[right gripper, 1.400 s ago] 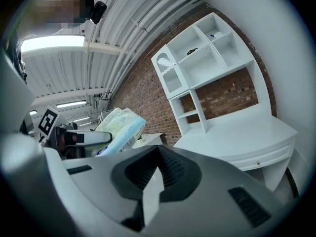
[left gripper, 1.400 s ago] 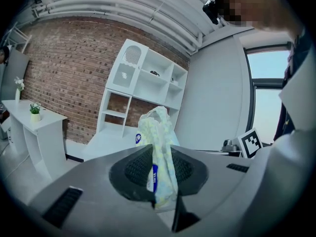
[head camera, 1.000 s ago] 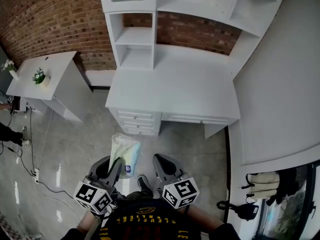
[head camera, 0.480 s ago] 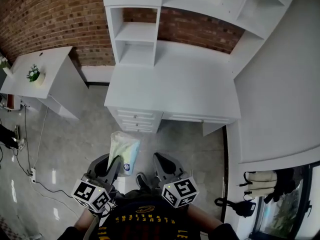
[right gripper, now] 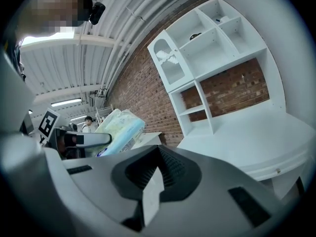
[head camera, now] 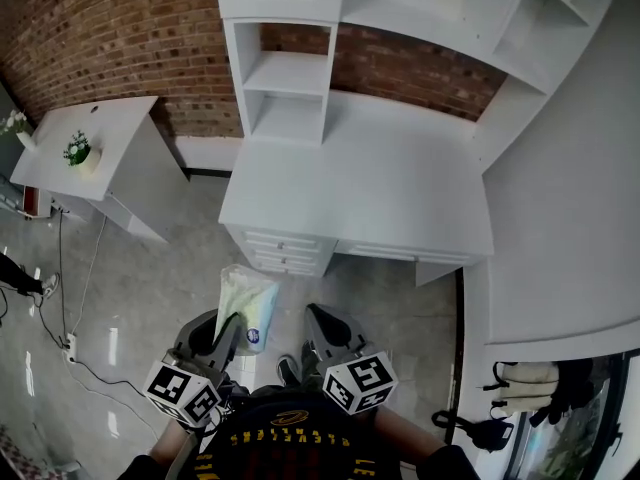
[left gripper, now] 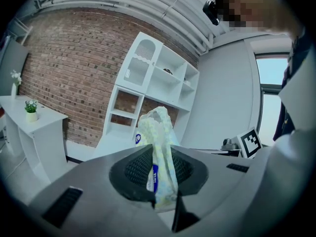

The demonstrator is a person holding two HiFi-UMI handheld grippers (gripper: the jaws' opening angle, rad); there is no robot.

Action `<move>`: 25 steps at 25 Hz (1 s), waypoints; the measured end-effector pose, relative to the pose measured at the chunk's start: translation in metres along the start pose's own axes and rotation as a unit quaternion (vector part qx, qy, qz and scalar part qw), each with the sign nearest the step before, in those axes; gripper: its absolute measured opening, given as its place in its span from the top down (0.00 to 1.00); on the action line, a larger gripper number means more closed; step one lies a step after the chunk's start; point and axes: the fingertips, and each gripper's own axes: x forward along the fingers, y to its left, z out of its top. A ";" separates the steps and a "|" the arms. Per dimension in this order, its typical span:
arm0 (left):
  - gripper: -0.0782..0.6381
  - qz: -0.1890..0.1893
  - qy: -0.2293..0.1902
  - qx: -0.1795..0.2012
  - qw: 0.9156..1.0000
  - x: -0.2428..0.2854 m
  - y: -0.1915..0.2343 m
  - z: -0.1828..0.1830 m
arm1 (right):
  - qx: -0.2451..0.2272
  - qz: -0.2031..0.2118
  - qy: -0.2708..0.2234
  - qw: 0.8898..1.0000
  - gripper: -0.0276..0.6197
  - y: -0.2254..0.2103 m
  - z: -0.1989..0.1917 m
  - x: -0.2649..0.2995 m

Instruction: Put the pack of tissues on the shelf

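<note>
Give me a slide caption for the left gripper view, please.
Left gripper clamps a pack of tissues between its jaws, facing a white shelf unit against a brick wall.

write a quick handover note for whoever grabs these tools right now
Left tool: shut on the pack of tissues, which sticks out forward past the jaws.
Right tool: jaws together, nothing in them.
Where: both tools are over the floor, short of the white desk. The shelf stands at the desk's back left.
Done: pack picked up.
Left: carry it to the shelf, set it in, let go.
</note>
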 end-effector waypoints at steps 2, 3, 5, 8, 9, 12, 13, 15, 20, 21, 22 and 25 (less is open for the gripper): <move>0.80 0.005 -0.003 -0.002 1.000 0.008 0.005 0.005 | -0.002 0.006 -0.001 1.000 0.96 -0.005 0.007 0.009; 0.80 0.007 -0.004 -0.002 1.000 0.013 0.007 0.006 | -0.001 0.008 0.001 1.000 0.96 -0.009 0.008 0.013; 0.80 0.012 -0.003 -0.004 1.000 0.024 0.012 0.009 | 0.002 0.012 0.006 1.000 0.96 -0.019 0.010 0.023; 0.80 0.019 -0.003 -0.007 1.000 0.045 0.022 0.013 | 0.002 0.018 0.009 1.000 0.96 -0.036 0.020 0.040; 0.80 0.022 -0.004 -0.008 1.000 0.053 0.025 0.017 | 0.002 0.021 0.008 1.000 0.96 -0.042 0.024 0.047; 0.81 0.029 -0.008 -0.007 1.000 0.078 0.034 0.030 | 0.001 0.028 0.009 1.000 0.96 -0.061 0.036 0.067; 0.80 0.030 -0.009 -0.006 0.999 0.087 0.036 0.035 | 0.000 0.030 0.010 0.999 0.96 -0.067 0.041 0.073; 0.81 0.033 -0.010 -0.004 0.999 0.103 0.040 0.043 | -0.001 0.034 0.009 0.999 0.96 -0.080 0.052 0.085; 0.80 0.045 -0.012 -0.004 0.999 0.138 0.051 0.060 | -0.002 0.045 0.010 0.999 0.96 -0.108 0.071 0.112; 0.80 0.046 -0.013 -0.005 0.999 0.144 0.053 0.061 | -0.002 0.047 0.011 0.999 0.96 -0.113 0.073 0.117; 0.80 0.048 -0.012 -0.006 0.999 0.149 0.055 0.063 | -0.001 0.049 0.011 0.999 0.96 -0.117 0.076 0.121; 0.80 0.054 -0.009 -0.008 0.998 0.163 0.058 0.069 | -0.001 0.055 0.012 0.998 0.96 -0.128 0.084 0.131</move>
